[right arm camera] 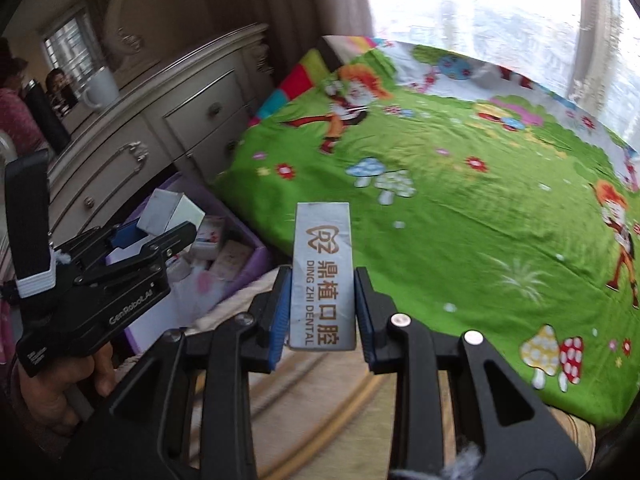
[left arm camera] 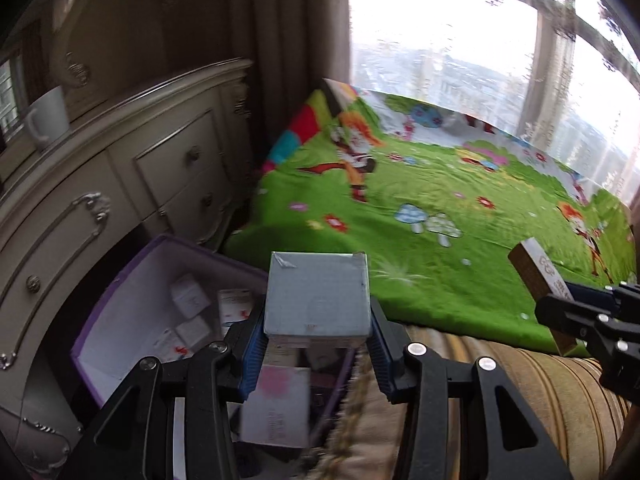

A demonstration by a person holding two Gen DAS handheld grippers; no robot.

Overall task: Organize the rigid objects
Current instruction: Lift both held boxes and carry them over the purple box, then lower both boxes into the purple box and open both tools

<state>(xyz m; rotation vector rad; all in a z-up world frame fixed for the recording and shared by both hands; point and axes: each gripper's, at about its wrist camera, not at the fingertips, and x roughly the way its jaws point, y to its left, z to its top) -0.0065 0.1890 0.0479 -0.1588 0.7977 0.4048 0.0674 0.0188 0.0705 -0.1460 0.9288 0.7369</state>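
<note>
Currently, both grippers carry a load, and the placement turns on where the purple storage bin (left arm camera: 132, 292) lies relative to each. The left gripper (left arm camera: 318, 344) has its jaws closed on a squarish grey box (left arm camera: 318, 296), pads pressed against the box's two side faces; the box sits level between them with its broad face toward the camera and no marked long axis. In the left wrist view the bin appears directly below and to the left of this box, beside the cream dresser (left arm camera: 120, 168), so the left hand is judged the nearer one for the first drop. The right gripper (right arm camera: 322, 312) has its jaws closed narrowly on a slim white dental-branded box (right arm camera: 323, 276), gripped at its lower part. Its long axis runs along the fingers, pointing away from the hand toward the green printed bedspread (right arm camera: 460, 220). In the right wrist view the bin (right arm camera: 248, 264) lies down and left of this load, beyond the left gripper (right arm camera: 132, 248). The bin already holds several small cartons, so free floor space is likely limited.
</note>
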